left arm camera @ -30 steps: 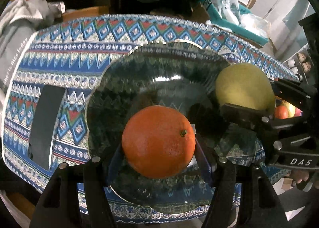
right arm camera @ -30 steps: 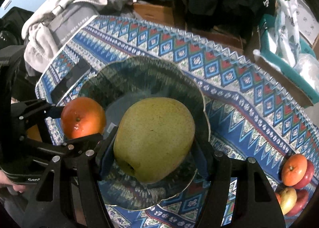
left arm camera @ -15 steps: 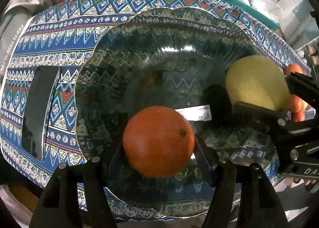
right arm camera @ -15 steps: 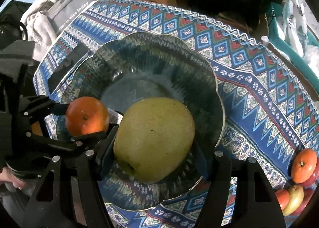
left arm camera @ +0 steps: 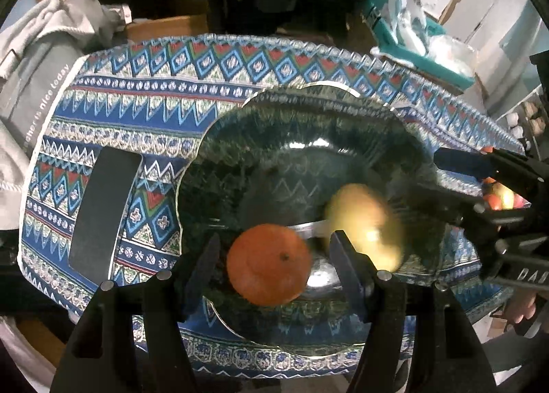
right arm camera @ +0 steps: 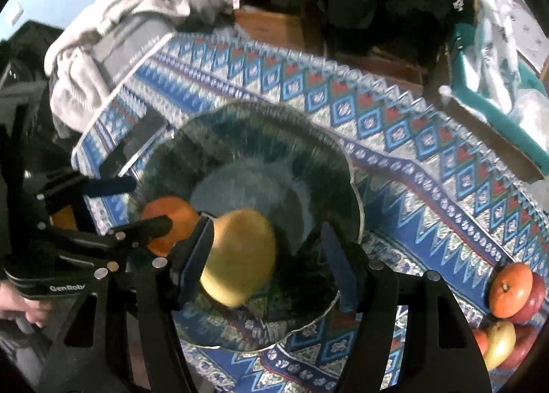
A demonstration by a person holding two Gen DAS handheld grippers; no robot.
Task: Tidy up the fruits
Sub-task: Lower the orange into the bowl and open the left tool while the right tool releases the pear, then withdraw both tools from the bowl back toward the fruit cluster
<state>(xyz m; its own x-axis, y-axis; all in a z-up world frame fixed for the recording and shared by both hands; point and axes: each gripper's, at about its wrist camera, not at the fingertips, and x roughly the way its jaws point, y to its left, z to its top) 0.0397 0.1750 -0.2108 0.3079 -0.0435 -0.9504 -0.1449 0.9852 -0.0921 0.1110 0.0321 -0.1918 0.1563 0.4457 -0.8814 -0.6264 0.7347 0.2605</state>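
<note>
An orange [left arm camera: 269, 264] lies in the dark glass plate [left arm camera: 308, 125], between the spread fingers of my left gripper [left arm camera: 274, 255], which is open. A yellow-green pear [right arm camera: 240, 259] lies in the same plate [right arm camera: 274, 139], blurred, beside the left finger of my open right gripper [right arm camera: 266, 252]. The pear [left arm camera: 365, 228] and the right gripper [left arm camera: 480, 187] show at the right of the left wrist view. The orange [right arm camera: 168, 224] and left gripper [right arm camera: 120, 211] show at the left of the right wrist view.
The plate sits on a blue patterned cloth [left arm camera: 154, 111]. A black phone [left arm camera: 103, 214] lies left of the plate. More fruit [right arm camera: 511, 307] is piled at the cloth's right end. A grey garment [right arm camera: 113, 46] lies beyond the left end.
Both grippers have opened and let go of the orange and the pear, which now lie in the plate. Both grippers have pulled back and up; the pear is still moving.
</note>
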